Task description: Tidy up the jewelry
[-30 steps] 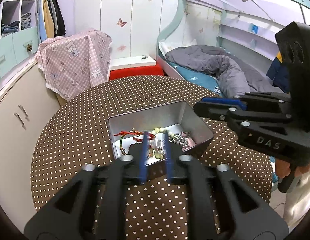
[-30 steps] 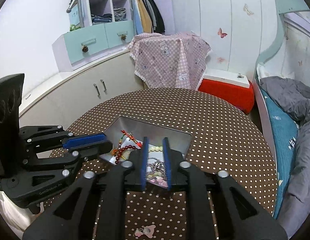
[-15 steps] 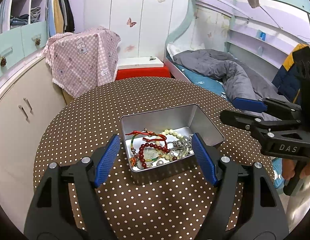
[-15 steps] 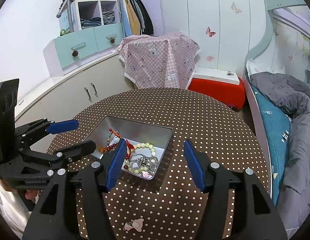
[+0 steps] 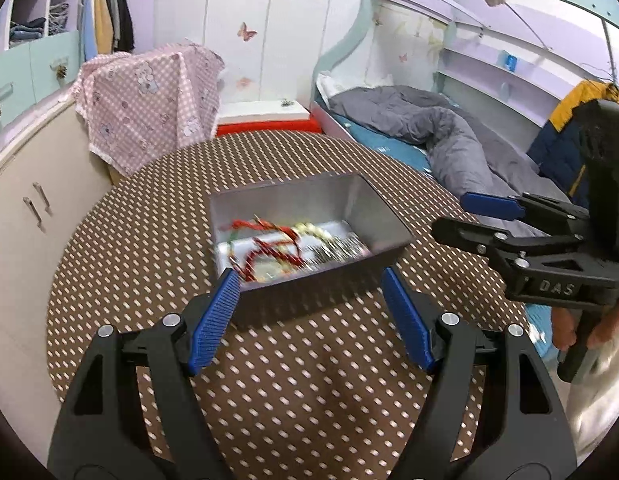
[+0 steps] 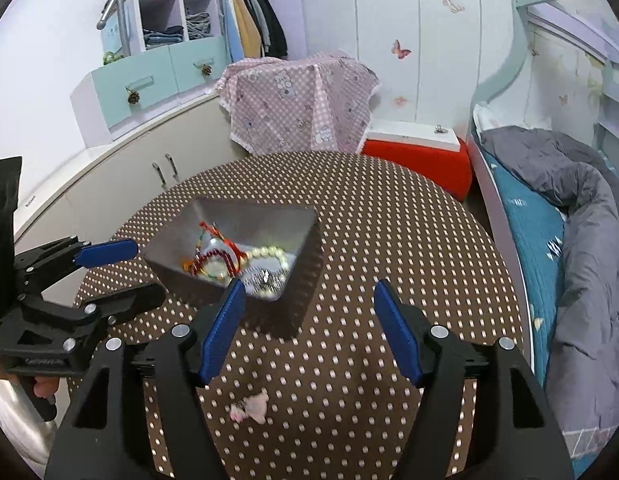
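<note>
Beyond both spread tongs (image 5: 309,312) (image 6: 309,320): jewelry tin (image 5: 305,200).

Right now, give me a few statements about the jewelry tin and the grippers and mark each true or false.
1. Both hand-held grippers, left and right, are open. True.
2. The metal tin is empty. False: it holds a red bead bracelet, a pearl strand and other pieces.
3. A small pink item lies on the polka-dot tablecloth, outside the tin. True.
4. The right gripper holds the pearl strand. False: it holds nothing.
</note>
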The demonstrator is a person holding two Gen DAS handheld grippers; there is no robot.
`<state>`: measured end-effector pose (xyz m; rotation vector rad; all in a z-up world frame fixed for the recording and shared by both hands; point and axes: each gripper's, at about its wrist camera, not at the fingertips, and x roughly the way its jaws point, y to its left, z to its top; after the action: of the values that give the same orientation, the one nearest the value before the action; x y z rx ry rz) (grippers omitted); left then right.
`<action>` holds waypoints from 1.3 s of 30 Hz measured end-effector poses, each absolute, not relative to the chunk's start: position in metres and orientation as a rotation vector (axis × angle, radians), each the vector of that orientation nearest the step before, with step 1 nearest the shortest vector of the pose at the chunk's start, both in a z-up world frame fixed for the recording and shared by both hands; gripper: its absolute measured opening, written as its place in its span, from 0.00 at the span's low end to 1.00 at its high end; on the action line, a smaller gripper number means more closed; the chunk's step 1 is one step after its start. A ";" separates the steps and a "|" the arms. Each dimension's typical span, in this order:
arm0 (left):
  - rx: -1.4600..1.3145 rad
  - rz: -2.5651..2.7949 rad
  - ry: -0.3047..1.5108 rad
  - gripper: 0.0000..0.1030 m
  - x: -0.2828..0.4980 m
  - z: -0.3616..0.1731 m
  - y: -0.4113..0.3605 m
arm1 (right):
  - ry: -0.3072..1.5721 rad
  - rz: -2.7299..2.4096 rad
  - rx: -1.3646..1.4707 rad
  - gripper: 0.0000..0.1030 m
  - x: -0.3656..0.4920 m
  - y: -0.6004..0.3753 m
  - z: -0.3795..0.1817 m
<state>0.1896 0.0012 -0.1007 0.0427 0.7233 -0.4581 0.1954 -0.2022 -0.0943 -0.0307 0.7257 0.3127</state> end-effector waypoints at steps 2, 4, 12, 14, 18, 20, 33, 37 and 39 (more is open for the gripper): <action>0.046 -0.495 0.743 0.71 0.183 -0.106 -0.004 | 0.737 0.300 -0.022 0.63 0.189 -0.207 -0.100; 0.059 -0.532 0.765 0.71 0.174 -0.114 -0.013 | 0.748 0.284 -0.016 0.63 0.184 -0.212 -0.104; 0.124 -0.625 0.846 0.42 0.159 -0.142 -0.044 | 0.764 0.244 0.011 0.63 0.166 -0.227 -0.110; 0.143 -0.631 0.857 0.35 0.158 -0.148 -0.052 | 0.763 0.241 0.014 0.64 0.163 -0.230 -0.110; 0.166 -0.653 0.876 0.31 0.159 -0.156 -0.061 | 0.768 0.233 0.018 0.64 0.160 -0.232 -0.112; 0.172 -0.660 0.883 0.26 0.162 -0.157 -0.064 | 0.772 0.229 0.022 0.64 0.160 -0.234 -0.113; 0.148 -0.619 0.895 0.13 0.171 -0.154 -0.053 | 0.764 0.249 0.008 0.64 0.176 -0.226 -0.107; 0.130 -0.584 0.856 0.13 0.172 -0.140 -0.042 | 0.740 0.268 -0.009 0.64 0.187 -0.213 -0.099; 0.125 -0.565 0.832 0.13 0.171 -0.133 -0.037 | 0.735 0.275 -0.014 0.64 0.194 -0.206 -0.095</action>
<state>0.1713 -0.0372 -0.1330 0.1255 0.8315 -0.5652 0.1943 -0.2056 -0.0947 -0.0143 0.7346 0.2753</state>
